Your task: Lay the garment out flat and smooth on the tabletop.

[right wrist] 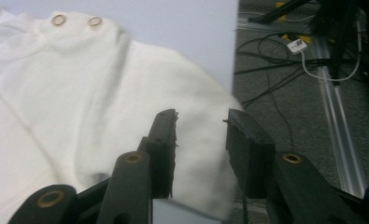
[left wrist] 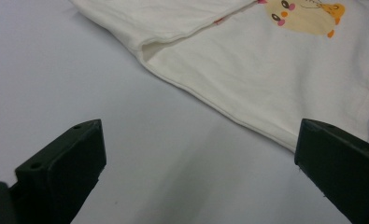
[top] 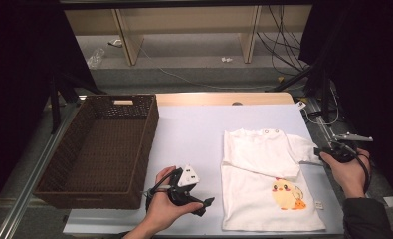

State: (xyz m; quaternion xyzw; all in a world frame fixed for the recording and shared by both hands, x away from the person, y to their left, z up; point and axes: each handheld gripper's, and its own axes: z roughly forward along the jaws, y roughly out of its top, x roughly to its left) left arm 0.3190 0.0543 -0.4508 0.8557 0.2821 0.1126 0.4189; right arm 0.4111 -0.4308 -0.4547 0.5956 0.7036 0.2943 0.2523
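Two claws apart | your right claw (right wrist: 201,119) straddles baby shirt (top: 263,172) sleeve (right wrist: 191,93) | left claw (left wrist: 196,154) idle | risk: shallow bite slips off sleeve.

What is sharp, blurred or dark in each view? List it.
High view: table evenly lit, surroundings black, wicker basket interior dim. Left gripper view: white shirt fairly sharp, chick print slightly soft, near jaws blurred. Right gripper view: the sleeve edge smears at the table's corner, snaps are clear.
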